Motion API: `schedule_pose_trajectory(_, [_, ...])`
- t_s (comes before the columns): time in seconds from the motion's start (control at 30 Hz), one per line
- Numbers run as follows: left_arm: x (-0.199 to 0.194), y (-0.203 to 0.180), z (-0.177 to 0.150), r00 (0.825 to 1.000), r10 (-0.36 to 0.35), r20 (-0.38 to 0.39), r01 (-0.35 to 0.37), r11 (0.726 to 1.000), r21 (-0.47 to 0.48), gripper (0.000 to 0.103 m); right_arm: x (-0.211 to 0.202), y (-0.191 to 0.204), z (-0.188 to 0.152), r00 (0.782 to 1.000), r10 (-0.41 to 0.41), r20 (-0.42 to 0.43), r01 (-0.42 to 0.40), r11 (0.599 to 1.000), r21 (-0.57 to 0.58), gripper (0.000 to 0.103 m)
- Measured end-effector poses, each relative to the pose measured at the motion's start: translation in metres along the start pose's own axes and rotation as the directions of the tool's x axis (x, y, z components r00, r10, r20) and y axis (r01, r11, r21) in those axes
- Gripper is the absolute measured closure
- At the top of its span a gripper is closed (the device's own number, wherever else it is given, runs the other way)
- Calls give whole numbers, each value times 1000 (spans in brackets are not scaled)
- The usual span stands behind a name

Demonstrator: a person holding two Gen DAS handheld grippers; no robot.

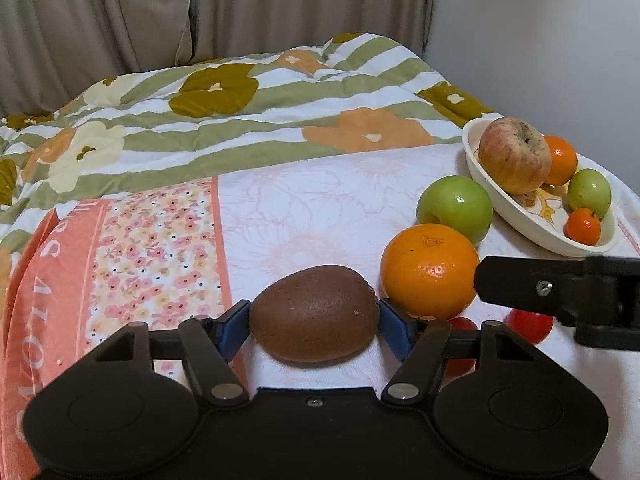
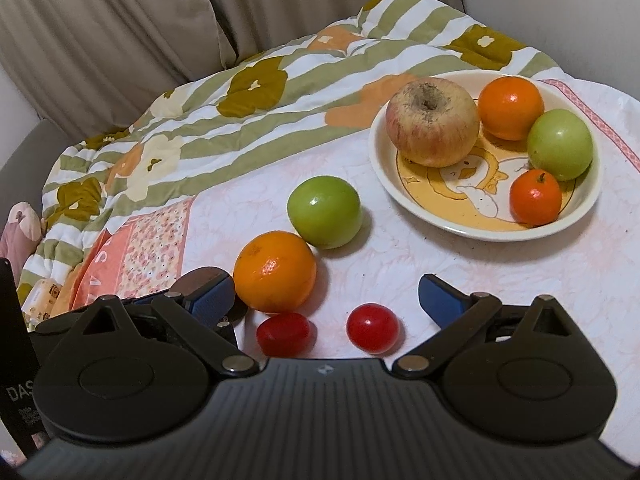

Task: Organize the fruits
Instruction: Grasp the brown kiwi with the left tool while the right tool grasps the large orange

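My left gripper is shut on a brown kiwi, held just above the cloth. To its right lie an orange and a green apple. The white plate at the right holds a reddish apple, an orange, a green fruit and a small tangerine. My right gripper is open, with two red tomatoes between its fingers and the orange by its left finger. The plate lies further right in this view.
A floral quilt covers the bed behind the pink cloth. Beige curtains hang at the back, a white wall stands at the right. The right gripper's finger reaches in beside the orange.
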State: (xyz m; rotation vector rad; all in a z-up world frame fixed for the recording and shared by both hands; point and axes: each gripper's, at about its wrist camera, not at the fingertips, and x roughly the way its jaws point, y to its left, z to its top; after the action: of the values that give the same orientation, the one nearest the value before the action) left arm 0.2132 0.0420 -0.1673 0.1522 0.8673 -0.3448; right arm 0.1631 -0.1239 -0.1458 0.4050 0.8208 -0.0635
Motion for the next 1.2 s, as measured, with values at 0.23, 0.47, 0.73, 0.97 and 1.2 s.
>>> schedule_pose_trajectory(0.23, [-5,6,-3,1000,13,-7,-13,1000,10,32,11,9,0,999,29,-12,-30,999,-24,0])
schedule_pose_trajectory(0.47, [-12,18,-9,999,37,-14,-37,999,-4,32,28,19,3,998,60,-34,-62,996,-57,7])
schedule_pose_trajectory(0.73, [-19,21,-12,999,54,-9,-54,998,-22,32,47,27,6,995,78,-56,-83,992,-92,15])
schedule_pose_trajectory(0.97, [-31,22,-15,997,73,0,-73,997,-34,32,53,28,5,992,107,-66,-114,986,-121,29])
schedule_pose_trajectory(1.2, [-46,18,-14,995,104,9,-103,994,-45,32,39,23,6,991,125,-51,-131,982,-139,30])
